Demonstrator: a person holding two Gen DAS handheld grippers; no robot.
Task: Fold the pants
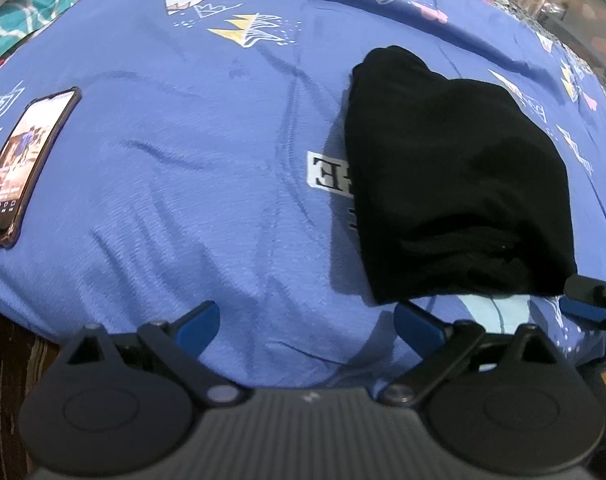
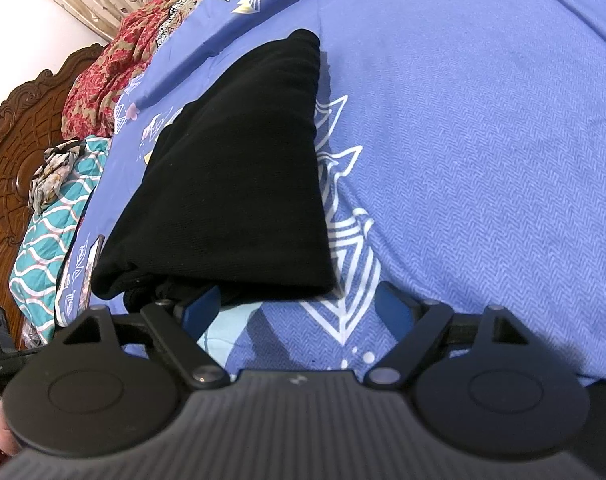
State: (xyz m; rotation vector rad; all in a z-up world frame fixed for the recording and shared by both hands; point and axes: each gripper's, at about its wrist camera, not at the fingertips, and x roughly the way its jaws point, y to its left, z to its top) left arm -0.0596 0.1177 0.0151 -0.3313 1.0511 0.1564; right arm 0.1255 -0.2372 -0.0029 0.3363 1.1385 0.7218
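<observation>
Two grippers: both sit at the near edge of the bed, neither holding anything.
Phone (image 1: 21,168): lies face up with its screen lit at about nine o'clock in the left wrist view, well apart from the cloth.
Left gripper (image 1: 307,322): fingers spread wide over bare bedsheet (image 1: 191,128); its right blue pad is just beside the near left corner of the bundle, though I cannot tell if it touches.
Pants (image 1: 455,184): black, already folded into a compact thick bundle, lying at about two o'clock in the left view; the stacked layers show along the near edge.
Right gripper (image 2: 299,308): fingers wide apart, nothing between the pads; its left pad sits at the near edge of the pants at about ten o'clock of the gripper, while its right pad is over printed sheet.
Bedside clutter: teal patterned cloth (image 2: 51,220) and red floral fabric (image 2: 115,80) lie by the carved headboard (image 2: 19,132), away from the work.
Step in hand: by my reading the folding is nearly or wholly done, with both tools let go.
Next move: either lift clear, or, if one more fold is wanted, close on the near edge and carry it toward twelve o'clock, catching every layer so the stack does not slide open.
</observation>
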